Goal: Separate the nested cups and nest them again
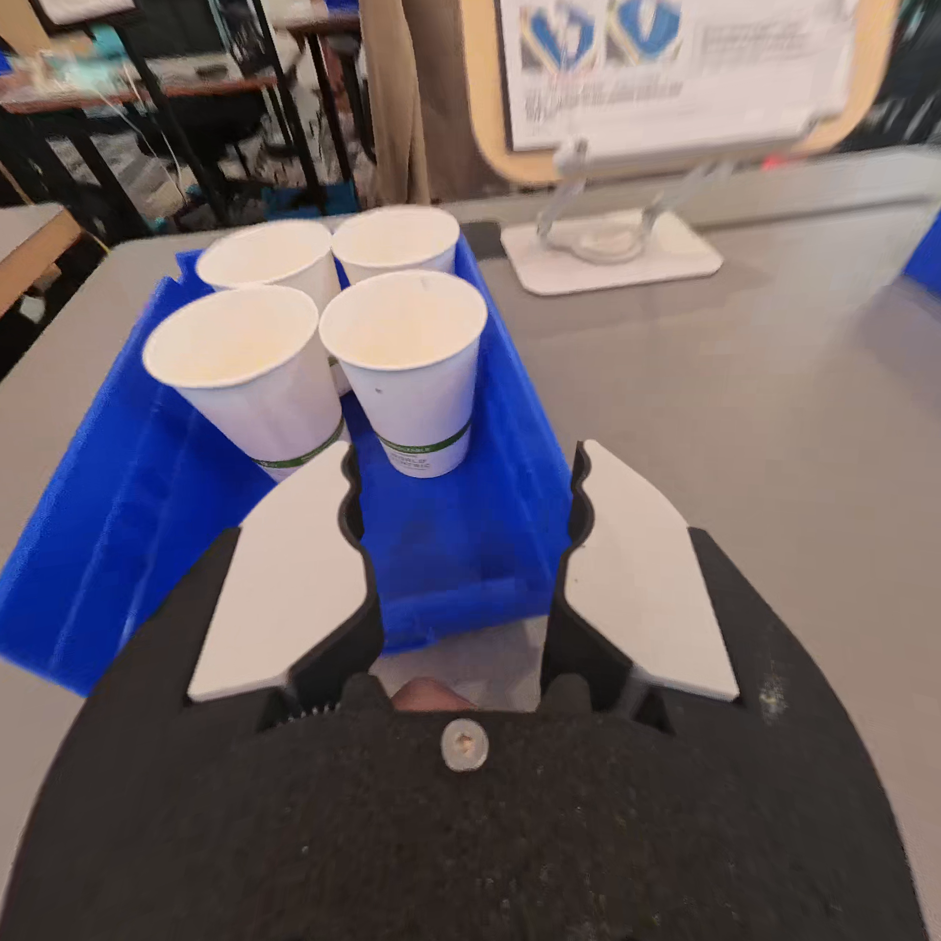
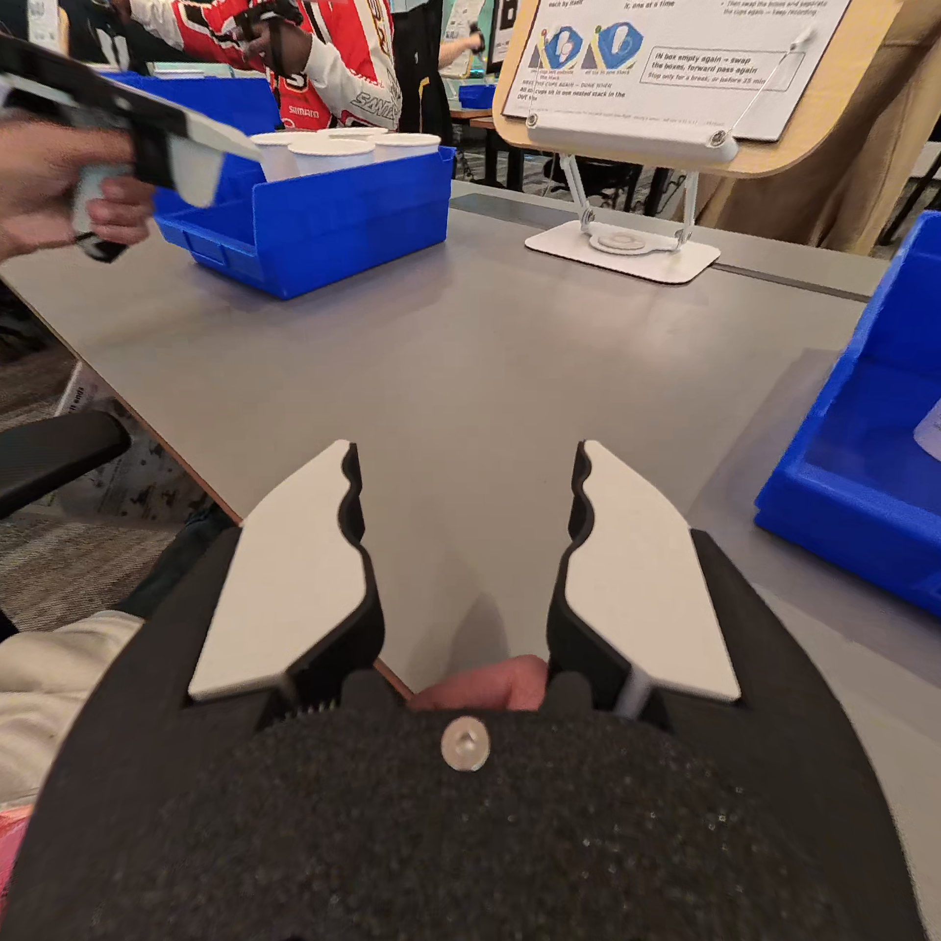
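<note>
The left gripper (image 1: 466,448) hovers over the near end of a blue plastic bin (image 1: 448,560), its jaws spread wide with nothing between them. Each finger is a flat white plate edged by a black wavy rubber pad. Just ahead of the jaws, four white paper cups (image 1: 402,356) stand upright in a tight two-by-two cluster inside the bin, tapered, with rolled rims and a thin green band near the base (the nearest left cup sits partly behind the left finger).

The right gripper (image 2: 466,448) hangs over the smooth grey bench (image 2: 458,366), jaws equally wide and empty. Far ahead and left of them is the same bin (image 2: 326,229) with the cups (image 2: 331,153); a second blue bin (image 2: 860,458) lies to the right. Ahead-right, a rounded wooden board holding a printed sheet rests on a white metal stand (image 2: 626,249).
</note>
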### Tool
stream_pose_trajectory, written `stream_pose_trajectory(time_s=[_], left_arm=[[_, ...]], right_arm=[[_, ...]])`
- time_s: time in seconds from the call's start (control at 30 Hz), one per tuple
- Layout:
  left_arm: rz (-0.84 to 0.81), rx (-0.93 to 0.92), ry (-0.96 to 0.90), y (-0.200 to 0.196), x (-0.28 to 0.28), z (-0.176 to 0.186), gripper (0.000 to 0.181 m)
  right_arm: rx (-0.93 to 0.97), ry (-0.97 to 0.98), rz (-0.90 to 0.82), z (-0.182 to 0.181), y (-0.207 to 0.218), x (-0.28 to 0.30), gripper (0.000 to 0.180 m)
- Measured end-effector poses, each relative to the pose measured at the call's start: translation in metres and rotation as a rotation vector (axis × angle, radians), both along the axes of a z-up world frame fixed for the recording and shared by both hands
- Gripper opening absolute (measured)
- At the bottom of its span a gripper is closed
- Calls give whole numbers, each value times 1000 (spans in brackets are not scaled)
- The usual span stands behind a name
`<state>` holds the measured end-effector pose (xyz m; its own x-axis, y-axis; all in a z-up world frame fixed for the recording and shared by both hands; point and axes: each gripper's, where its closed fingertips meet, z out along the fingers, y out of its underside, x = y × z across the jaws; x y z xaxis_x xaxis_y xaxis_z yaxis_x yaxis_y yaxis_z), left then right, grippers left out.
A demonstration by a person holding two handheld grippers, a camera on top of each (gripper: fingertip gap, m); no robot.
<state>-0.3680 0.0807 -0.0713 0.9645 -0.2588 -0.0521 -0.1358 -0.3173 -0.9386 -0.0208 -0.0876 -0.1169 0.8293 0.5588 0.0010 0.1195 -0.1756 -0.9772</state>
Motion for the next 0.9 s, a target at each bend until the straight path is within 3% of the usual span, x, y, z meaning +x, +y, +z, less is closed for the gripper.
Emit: stream_pose_trajectory(time_s=[0.23, 0.57, 0.7, 0.9], left_arm=[[98, -234, 93, 77, -27, -39, 81], [54, -288, 130, 114, -14, -52, 81], [26, -234, 48, 107, -15, -39, 79], [-94, -74, 35, 45, -34, 2, 79]], right_arm=[[-3, 39, 3, 7, -4, 4, 76], [-72, 73, 39, -7, -3, -6, 73], [-70, 65, 44, -8, -3, -7, 73], [-42, 75, 26, 1, 2, 8, 71]])
